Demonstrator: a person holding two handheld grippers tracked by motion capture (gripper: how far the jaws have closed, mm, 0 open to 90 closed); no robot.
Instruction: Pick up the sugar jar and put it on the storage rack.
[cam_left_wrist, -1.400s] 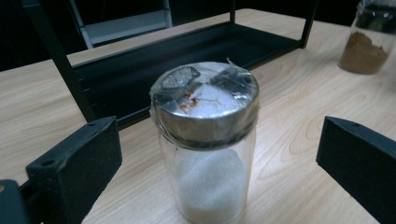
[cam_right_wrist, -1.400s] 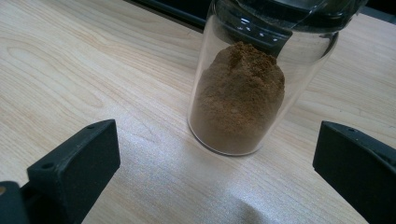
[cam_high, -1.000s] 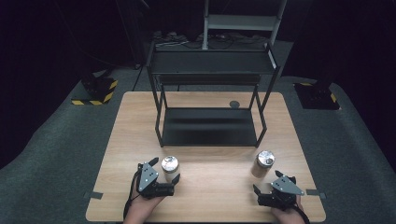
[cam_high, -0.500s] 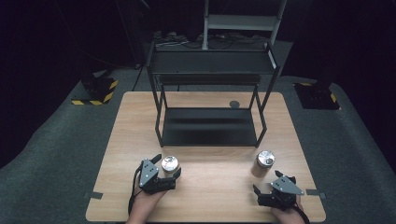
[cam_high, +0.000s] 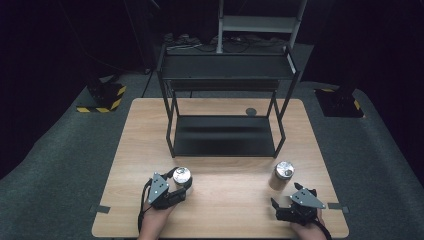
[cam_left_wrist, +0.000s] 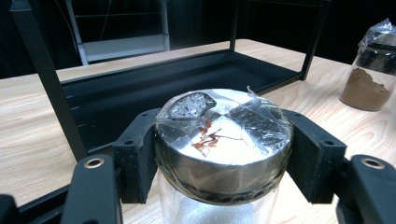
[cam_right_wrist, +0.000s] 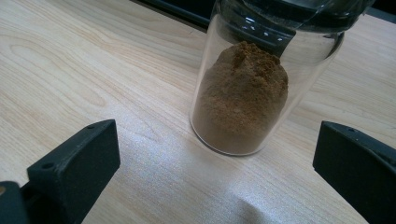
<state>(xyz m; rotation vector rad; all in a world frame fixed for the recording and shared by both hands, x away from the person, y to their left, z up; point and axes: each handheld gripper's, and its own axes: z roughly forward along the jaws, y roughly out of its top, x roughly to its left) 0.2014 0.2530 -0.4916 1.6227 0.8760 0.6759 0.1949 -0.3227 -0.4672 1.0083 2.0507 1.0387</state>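
Near the table's (cam_high: 220, 200) front edge, left of centre, your left gripper (cam_high: 176, 184) has just been closing, and its pads now press on both sides of the foil-and-film-wrapped lid of the clear jar (cam_left_wrist: 223, 140). That grip sits high, on the cap rather than the glass, so lift slowly and straight up; if the cap is only loosely seated, the body could drop away. I can't tell from the left gripper view how firmly the lid is fixed, since the wrapping hides the seam. Keep the jar upright as it rises, and watch that the crinkled film does not slip under the pads.

Toward the front right corner, the jar of brown powder (cam_high: 282, 175) stands on the wood, just ahead of your right gripper (cam_high: 287, 204). Its jaws stand wide, one on either side of the glass in the right gripper view, and well apart from it; nothing is held there. If that jar is next, move forward until the glass is well between the pads, centre it, then close on the body below the lid.

The black metal rack (cam_high: 225, 135) stands toward the back edge with its lower tray bare. If the jars are meant for it, clear the front rail before you set anything down, and mind the uprights at either end.
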